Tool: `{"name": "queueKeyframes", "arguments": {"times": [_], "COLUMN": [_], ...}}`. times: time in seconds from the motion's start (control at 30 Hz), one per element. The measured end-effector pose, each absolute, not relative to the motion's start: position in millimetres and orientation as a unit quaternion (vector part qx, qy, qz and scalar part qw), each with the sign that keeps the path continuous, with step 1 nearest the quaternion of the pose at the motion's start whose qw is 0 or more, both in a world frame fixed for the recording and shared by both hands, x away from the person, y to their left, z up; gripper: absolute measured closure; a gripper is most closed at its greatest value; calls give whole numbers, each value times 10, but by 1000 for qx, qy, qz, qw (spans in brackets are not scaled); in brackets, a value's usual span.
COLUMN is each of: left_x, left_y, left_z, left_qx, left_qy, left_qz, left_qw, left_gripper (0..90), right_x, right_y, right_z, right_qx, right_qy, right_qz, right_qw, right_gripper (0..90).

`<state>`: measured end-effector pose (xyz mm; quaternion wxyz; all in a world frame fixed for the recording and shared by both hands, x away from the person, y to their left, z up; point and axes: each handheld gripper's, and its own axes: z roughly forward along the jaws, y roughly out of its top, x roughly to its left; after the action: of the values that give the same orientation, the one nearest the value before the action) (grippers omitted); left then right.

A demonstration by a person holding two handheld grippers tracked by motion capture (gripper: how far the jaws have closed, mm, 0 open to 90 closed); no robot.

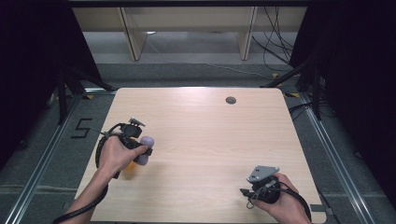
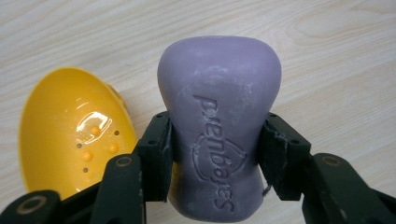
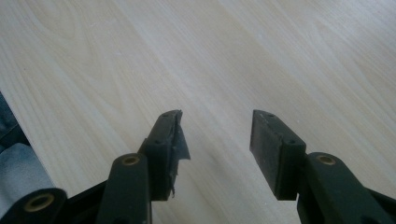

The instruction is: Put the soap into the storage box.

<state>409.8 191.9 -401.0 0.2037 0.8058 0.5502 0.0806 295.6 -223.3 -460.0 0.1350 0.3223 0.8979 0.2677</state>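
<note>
Waisted purple soap bar [image 2: 219,135] with embossed logo, clamped in left gripper [image 2: 217,154], right gripper [image 3: 217,149] apart, empty

1. Soap bar [image 2: 219,135]: dull lilac-purple, whitish scuffs, embossed lettering and a ring logo in the same purple.
2. Soap dish [image 2: 70,135]: glossy yellow-orange, small raised dots and tiny drain holes inside, white glare spot.
3. Desk [image 1: 205,140]: pale blond wood, fine straight grain with a few curved streaks; one dark grey round cap [image 1: 230,100] near the far edge.
4. Left gripper [image 2: 217,154]: jaws matte black, brass-coloured pivot rivets.
5. Right gripper [image 3: 215,144]: same black jaws, brass rivets; grey plate on top in the high view.
6. Floor [image 1: 42,140]: grey carpet, black "5" mark [image 1: 82,128], yellow-black tape bits.
</note>
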Motion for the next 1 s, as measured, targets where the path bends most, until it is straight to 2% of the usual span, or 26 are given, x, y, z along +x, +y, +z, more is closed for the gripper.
{"name": "queueKeyframes", "arguments": {"times": [0.03,0.07,0.33,0.37,0.4,0.63,0.67,1.0], "left_x": [4085,4104,4104,4116,4103,4116,4103,4118], "left_y": [1904,1938,1998,2029,2020,2116,2107,2236], "left_z": [-4008,-3994,-3955,-3945,-3948,-3927,-3927,-3898], "left_qx": [794,804,785,795,784,794,784,783], "left_qy": [566,553,576,563,578,565,579,578], "left_qz": [75,80,76,83,77,87,82,92], "left_qw": [208,205,213,208,213,207,209,208], "left_gripper": [493,492,492,492,493,492,493,492], "right_x": [2956,2955,2959,2958,2956,2965,2965,2957], "right_y": [-2234,-2233,-2239,-2239,-2238,-2242,-2242,-2241], "right_z": [-4600,-4599,-4598,-4599,-4599,-4596,-4596,-4581], "right_qx": [322,323,322,322,323,319,319,325], "right_qy": [898,898,898,898,898,898,898,897], "right_qz": [268,268,268,268,268,268,268,270], "right_qw": [135,135,136,135,135,139,139,133], "right_gripper": [533,533,533,533,533,533,533,534]}}
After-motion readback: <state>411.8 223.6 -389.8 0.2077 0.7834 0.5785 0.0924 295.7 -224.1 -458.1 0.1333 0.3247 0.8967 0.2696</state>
